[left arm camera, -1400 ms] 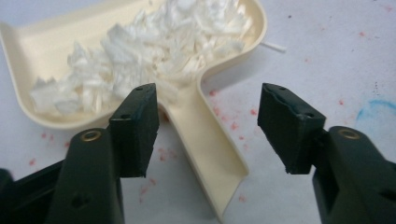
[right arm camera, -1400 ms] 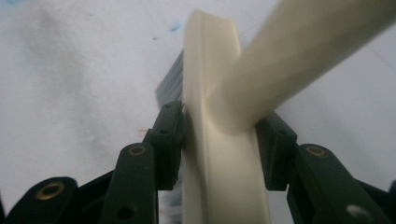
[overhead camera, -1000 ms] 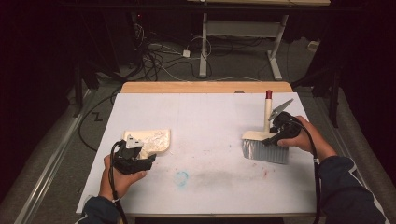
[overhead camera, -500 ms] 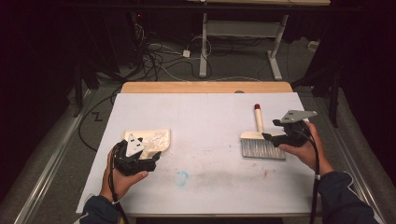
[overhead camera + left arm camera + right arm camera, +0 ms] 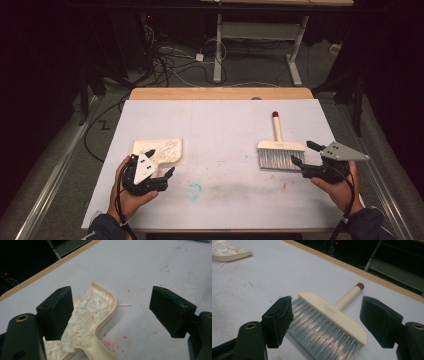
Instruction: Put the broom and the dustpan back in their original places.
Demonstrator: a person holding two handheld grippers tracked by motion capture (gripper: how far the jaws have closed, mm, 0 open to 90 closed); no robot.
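1. Overhead, from the high view, I see my left tongs [image 5: 167,175] low on the white surface [image 5: 220,130], just on the near side of a cream dustpan [image 5: 159,150] that holds a heap of white shreds [image 5: 169,148]. Their jaws look parted. My right tongs [image 5: 303,154] sit at the right side, jaws apart and pointing at a cream hand brush [image 5: 277,147] that lies flat, its grey bristles toward me and its red-tipped handle pointing to the far edge. The tongs are just beside the brush head; I cannot tell from here whether they touch it. A faint blue smudge [image 5: 194,189] marks the surface between my hands.

2. In the left gripper view, the left tongs [image 5: 111,310] stand wide open with nothing gripped. The dustpan [image 5: 106,315] lies between and below the jaws, nearer the left jaw, and the white shreds [image 5: 87,312] fill its tray. A single white sliver [image 5: 124,305] lies on the surface just outside the pan's rim, and small red specks [image 5: 110,342] dot the surface beside the pan's handle.

3. In the right gripper view, the right tongs [image 5: 325,322] are wide open and hold nothing. The brush [image 5: 332,320] lies between the jaws, its bristles [image 5: 322,337] close against the left jaw. The dustpan [image 5: 230,251] shows far off at the top left corner.
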